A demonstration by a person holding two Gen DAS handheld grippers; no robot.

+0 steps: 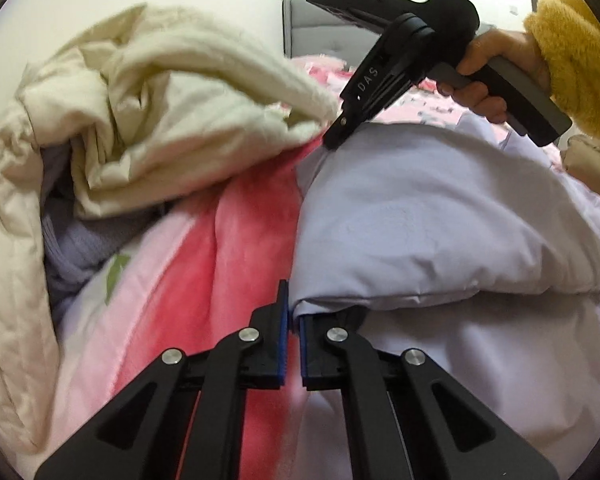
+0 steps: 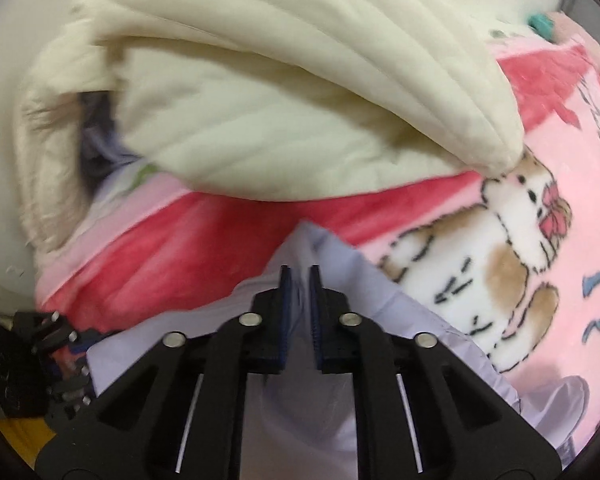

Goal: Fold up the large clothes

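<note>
A pale lavender garment lies on a pink and red blanket on a bed. My left gripper is shut on the near edge of the garment, whose fold drapes over the right finger. My right gripper is shut on another edge of the same lavender garment, with cloth pinched between the blue pads. In the left wrist view my right gripper shows at the garment's far edge, held by a hand in a yellow fleece sleeve.
A cream quilted coat is heaped at the left and far side; it also fills the top of the right wrist view. The pink cartoon blanket covers the bed. A grey headboard stands behind. A purple knit lies under the coat.
</note>
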